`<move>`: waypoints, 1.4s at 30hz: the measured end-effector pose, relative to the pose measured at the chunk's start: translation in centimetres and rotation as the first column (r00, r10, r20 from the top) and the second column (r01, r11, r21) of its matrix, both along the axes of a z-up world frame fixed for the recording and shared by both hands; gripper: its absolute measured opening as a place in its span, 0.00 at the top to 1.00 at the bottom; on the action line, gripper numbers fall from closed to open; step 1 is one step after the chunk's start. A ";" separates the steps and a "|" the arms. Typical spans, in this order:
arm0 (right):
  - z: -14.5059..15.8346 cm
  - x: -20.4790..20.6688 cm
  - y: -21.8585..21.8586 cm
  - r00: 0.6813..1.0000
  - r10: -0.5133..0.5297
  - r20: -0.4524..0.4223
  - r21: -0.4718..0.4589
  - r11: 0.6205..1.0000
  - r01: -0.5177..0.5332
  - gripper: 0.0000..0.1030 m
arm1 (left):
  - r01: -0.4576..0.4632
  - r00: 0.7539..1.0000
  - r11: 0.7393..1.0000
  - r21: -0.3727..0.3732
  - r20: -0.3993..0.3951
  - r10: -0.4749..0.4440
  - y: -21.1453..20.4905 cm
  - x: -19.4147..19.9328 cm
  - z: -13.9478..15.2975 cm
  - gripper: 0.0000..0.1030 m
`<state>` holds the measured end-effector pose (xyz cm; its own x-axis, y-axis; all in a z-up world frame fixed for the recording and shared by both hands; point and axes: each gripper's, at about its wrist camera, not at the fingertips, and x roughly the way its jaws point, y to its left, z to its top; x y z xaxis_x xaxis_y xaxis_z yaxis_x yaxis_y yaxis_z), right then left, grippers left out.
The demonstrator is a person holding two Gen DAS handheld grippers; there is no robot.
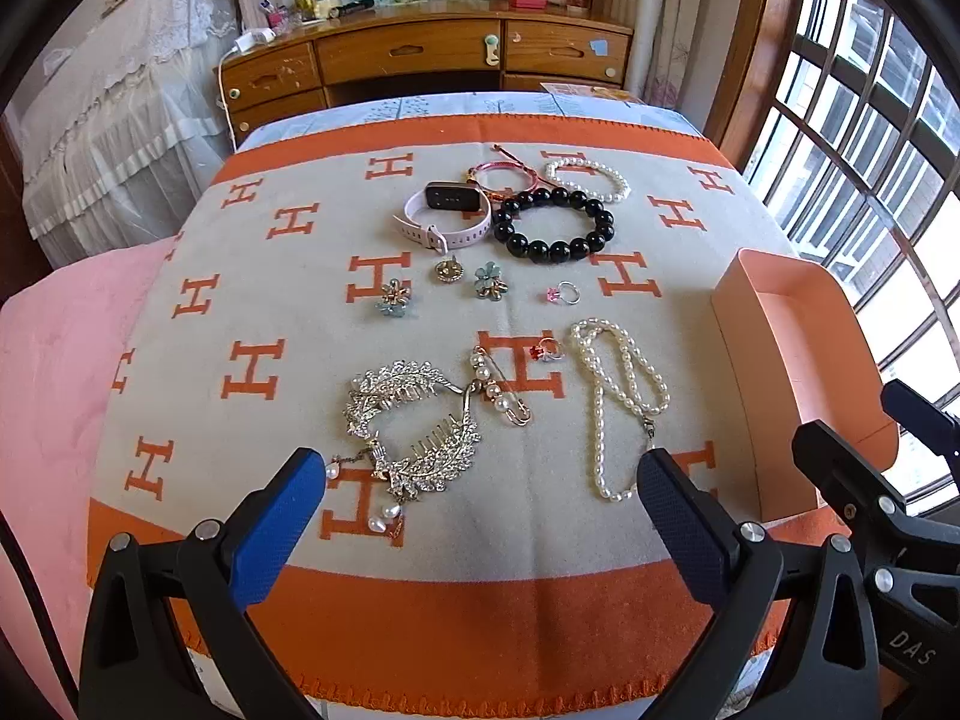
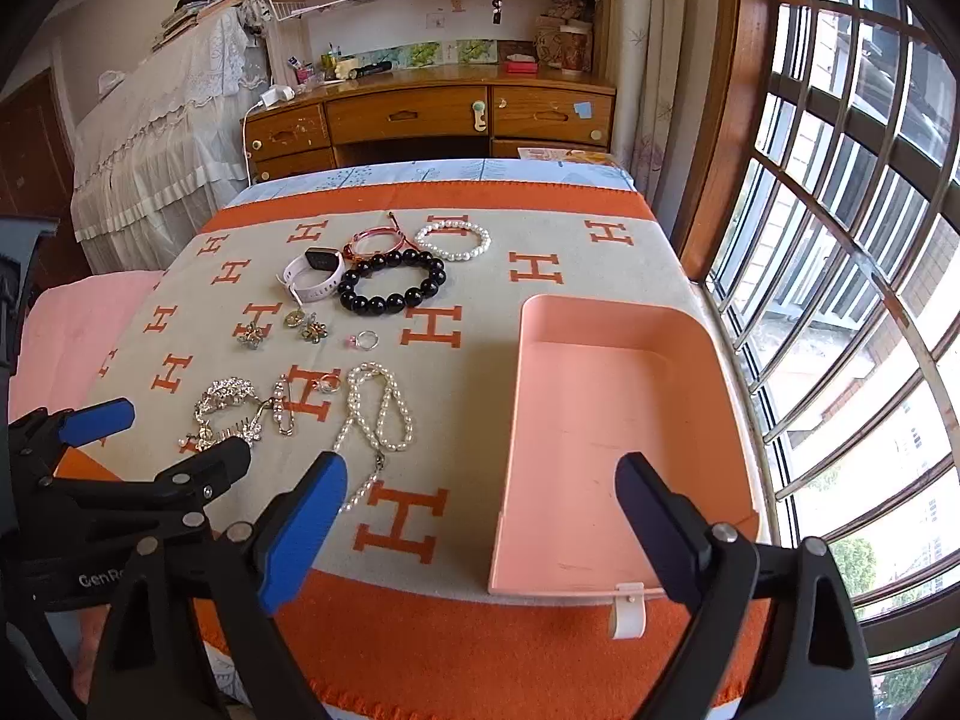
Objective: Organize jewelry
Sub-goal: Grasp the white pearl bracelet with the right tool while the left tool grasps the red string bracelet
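Jewelry lies on an orange and beige blanket [image 1: 288, 300]. A silver leaf hair comb [image 1: 414, 426], a pearl safety pin [image 1: 501, 387], a red ring [image 1: 545, 350] and a pearl necklace [image 1: 618, 384] lie nearest. Farther off are flower brooches [image 1: 491, 281], a pink ring [image 1: 563, 294], a black bead bracelet [image 1: 555, 222], a pink watch [image 1: 447, 210], a pink bangle [image 1: 504, 177] and a pearl bracelet [image 1: 588, 179]. My left gripper [image 1: 483, 474] is open above the front edge. My right gripper [image 2: 483, 474] is open beside the empty pink box [image 2: 606, 450]. The necklace [image 2: 378, 408] lies left of the box.
A wooden desk with drawers [image 1: 420, 60] stands behind the bed. A barred window [image 2: 852, 240] is on the right. A lace-covered piece of furniture [image 1: 108, 108] stands at the left, and a pink cushion [image 1: 54, 372] lies beside the blanket.
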<state>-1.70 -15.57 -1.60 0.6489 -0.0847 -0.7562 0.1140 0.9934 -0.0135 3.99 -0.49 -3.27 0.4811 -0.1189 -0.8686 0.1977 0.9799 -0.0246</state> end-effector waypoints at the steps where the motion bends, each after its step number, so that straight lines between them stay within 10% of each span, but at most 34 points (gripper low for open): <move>1: 0.1 0.4 0.0 1.000 0.007 -0.007 0.004 1.000 -0.007 0.15 | 0.013 1.000 1.000 -0.006 -0.013 -0.013 0.0 0.4 0.1 0.01; 25: 2.9 14.5 -2.7 0.990 0.082 -0.111 -0.036 0.996 -0.087 0.35 | 0.099 0.995 0.995 0.028 -0.019 -0.098 -1.5 15.7 5.0 0.01; 42: -4.4 28.3 -5.9 0.931 0.036 -0.362 0.148 0.989 0.020 0.57 | 0.089 0.980 0.995 0.053 -0.181 -0.078 -4.0 26.8 -1.8 0.27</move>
